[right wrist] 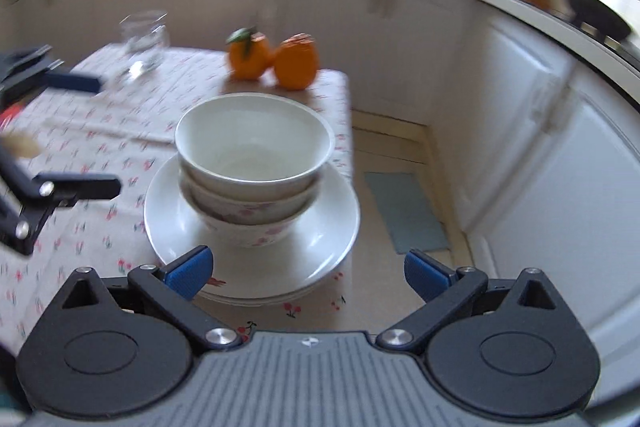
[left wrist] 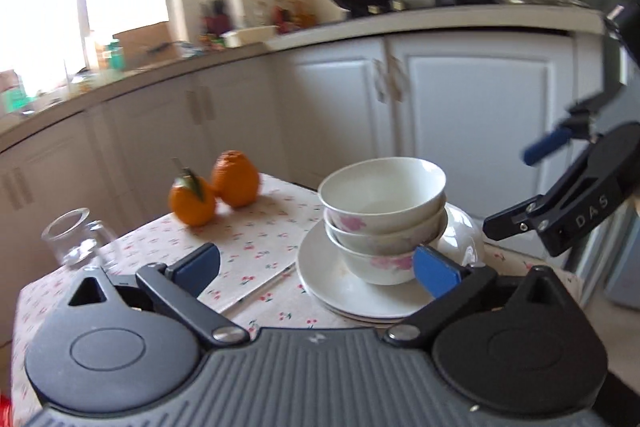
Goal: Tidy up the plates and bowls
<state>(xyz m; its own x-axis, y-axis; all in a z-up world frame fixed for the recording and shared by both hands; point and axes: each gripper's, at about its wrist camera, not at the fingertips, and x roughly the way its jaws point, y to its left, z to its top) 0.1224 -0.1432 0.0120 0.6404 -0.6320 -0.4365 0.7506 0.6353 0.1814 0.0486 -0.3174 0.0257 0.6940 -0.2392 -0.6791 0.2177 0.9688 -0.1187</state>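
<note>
Standing on stacked plates (right wrist: pixel 324 239): three nested bowls (right wrist: pixel 254 155); two oranges (right wrist: pixel 272 61) sitting behind. Left gripper (left wrist: pixel 316 269) and right gripper (right wrist: pixel 308 273) both gaping wide, gripping nothing.

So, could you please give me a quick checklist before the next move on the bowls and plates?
1. Left gripper open, nothing between its pads: ok.
2. Right gripper open and empty: ok.
3. Three bowls nested upright: ok.
4. Bowls sitting on the plates: ok.
5. Plates well back from the table edge: not ok, they sit at a corner.
6. Oranges and glass apart from the stack: ok.
</note>
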